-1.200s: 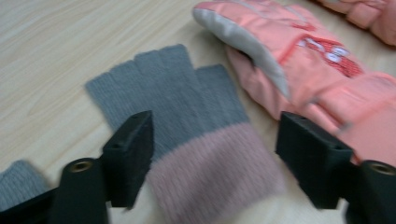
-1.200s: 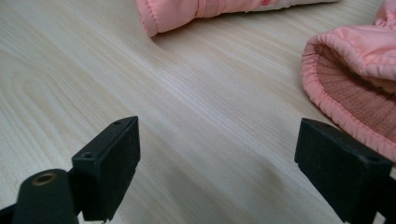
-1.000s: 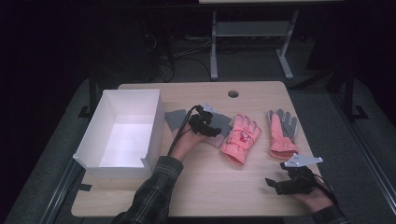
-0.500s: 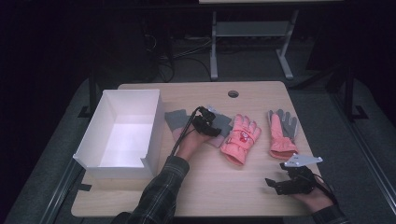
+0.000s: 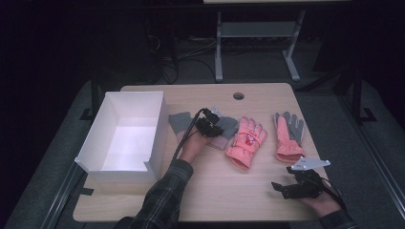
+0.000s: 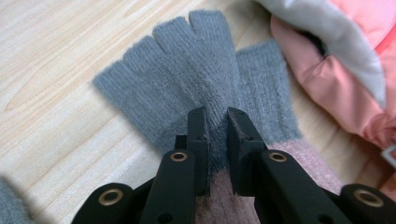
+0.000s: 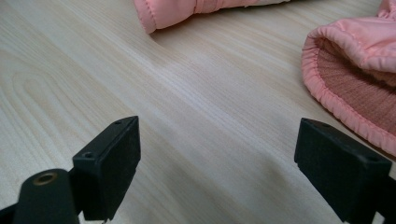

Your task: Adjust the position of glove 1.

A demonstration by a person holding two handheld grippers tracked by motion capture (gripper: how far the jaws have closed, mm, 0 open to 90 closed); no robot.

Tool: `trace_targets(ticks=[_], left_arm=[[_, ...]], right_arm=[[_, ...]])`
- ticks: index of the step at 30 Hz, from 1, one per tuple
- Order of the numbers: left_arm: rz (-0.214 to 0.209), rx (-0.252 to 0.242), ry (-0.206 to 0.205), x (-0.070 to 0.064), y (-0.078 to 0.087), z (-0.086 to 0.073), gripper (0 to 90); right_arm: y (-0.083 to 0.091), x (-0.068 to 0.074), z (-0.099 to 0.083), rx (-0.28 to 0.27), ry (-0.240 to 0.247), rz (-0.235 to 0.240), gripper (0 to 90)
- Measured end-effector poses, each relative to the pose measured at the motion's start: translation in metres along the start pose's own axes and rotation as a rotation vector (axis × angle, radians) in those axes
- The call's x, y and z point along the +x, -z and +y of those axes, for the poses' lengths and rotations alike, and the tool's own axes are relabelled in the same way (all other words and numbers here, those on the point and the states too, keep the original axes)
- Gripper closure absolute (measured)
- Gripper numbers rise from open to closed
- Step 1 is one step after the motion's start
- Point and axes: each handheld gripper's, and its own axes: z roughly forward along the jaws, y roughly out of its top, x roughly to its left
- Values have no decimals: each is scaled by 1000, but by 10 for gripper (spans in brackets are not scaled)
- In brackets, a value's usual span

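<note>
The grey fingerless glove [image 6: 196, 88] is lying flat on the desk [image 5: 215, 191] near its middle, its pink cuff pointing toward the person and its cut-off fingers fanning away. The left tongs [image 6: 217, 135] are pinching a fold of its knit right where the grey is meeting the pink cuff, the jaws nearly together with the fabric bunching up between them. In the high view the left tongs [image 5: 210, 126] are sitting on this glove [image 5: 228, 126], with a second grey glove [image 5: 180, 121] lying just beside them on the left and the white box [image 5: 157, 133] standing beyond that along the desk's left side.

Just to the right of the pinched glove, a pink padded glove [image 5: 246, 142] is touching or overlapping its edge; another pink glove [image 5: 288, 136], grey palm up, is lying further right, apart from the first.

The right tongs [image 5: 286, 190] are resting near the desk's front right corner, jaws spread wide over bare wood with nothing between them [image 7: 217, 154]. Bare desk is stretching across the front between the two forearms.
</note>
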Motion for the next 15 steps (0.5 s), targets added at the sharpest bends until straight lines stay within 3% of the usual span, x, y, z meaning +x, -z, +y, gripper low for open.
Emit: trace_targets(ticks=[7,15], left_arm=[[-15,-21,-8,-3,24,4,806],[-43,-30,-14,-10,53,-4,804]], right_arm=[[1,-2,0,-6,3,-4,142],[2,-1,0,-4,1,2,142]])
